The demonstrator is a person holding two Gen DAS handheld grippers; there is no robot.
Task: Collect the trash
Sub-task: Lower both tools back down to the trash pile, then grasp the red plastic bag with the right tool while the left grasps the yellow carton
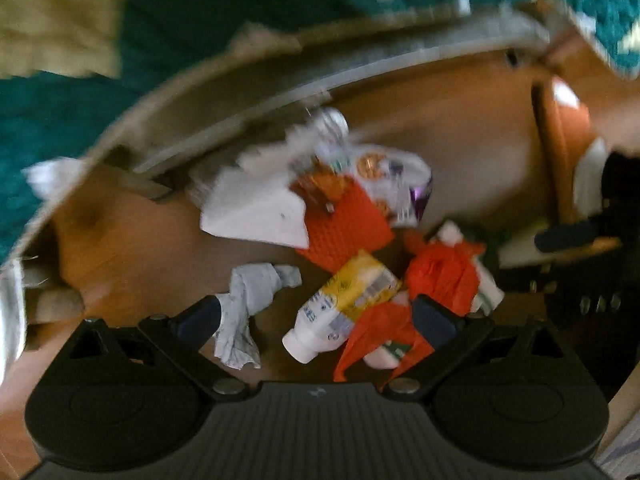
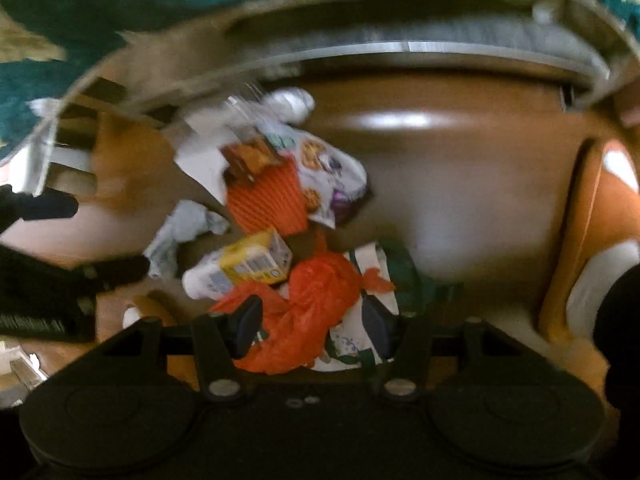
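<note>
Brown wooden desk (image 1: 132,236) carrying a heap of trash, with a teal and cream rug (image 1: 80,100) lying on the floor beyond its far edge; both views are blurring.

Items in the heap:
- White paper sheet (image 1: 256,212), lying at the far left of the pile.
- Orange ribbed card (image 1: 344,228), overlapping the paper sheet.
- Printed snack wrapper (image 1: 392,176), lying at the far right, touching the ribbed card.
- Grey crumpled tissue (image 1: 252,300), sitting near left, just beside the left finger of the left hand-held gripper (image 1: 320,324).
- Yellow and white carton (image 1: 344,304), lying in the middle, between that gripper's fingers.
- Orange plastic bag (image 2: 312,312), bunching up at the near right, over a white and green wrapper (image 2: 360,340).

Grippers:
- Left hand-held gripper: fingers standing wide apart, holding nothing, hovering around the carton and tissue.
- Right hand-held gripper (image 2: 314,326): fingers standing apart on either side of the orange plastic bag; whether the pads are touching it cannot be told.

Step in hand, as judged: picking up a piece of trash, with the right side lining up on the bag. Next move is calling for closing on the bag's bunched middle, since thin plastic is likely slipping if pinched at an edge. No bin is showing.
</note>
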